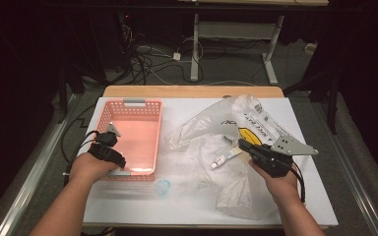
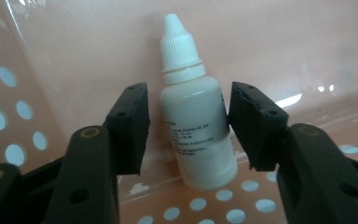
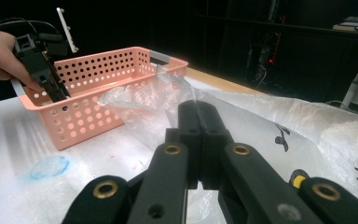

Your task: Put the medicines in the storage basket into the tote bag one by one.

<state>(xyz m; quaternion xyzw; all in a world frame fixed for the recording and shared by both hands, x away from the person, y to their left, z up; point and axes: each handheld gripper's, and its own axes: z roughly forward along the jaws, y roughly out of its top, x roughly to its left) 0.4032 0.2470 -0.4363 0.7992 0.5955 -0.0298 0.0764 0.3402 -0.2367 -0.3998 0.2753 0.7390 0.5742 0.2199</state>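
Left gripper view: bottle (image 2: 196,116) stands upright on the basket (image 2: 74,42) floor between the left tool's (image 2: 189,126) half-open pads, a gap on each side, nothing gripped. Basket sits at 9 o'clock on the worktop (image 1: 128,201). Person should center on the body below the cap. Right tool (image 3: 200,140) is fully closed, nipping the bag (image 3: 140,100).

Bottle (image 2: 196,112) label print illegible
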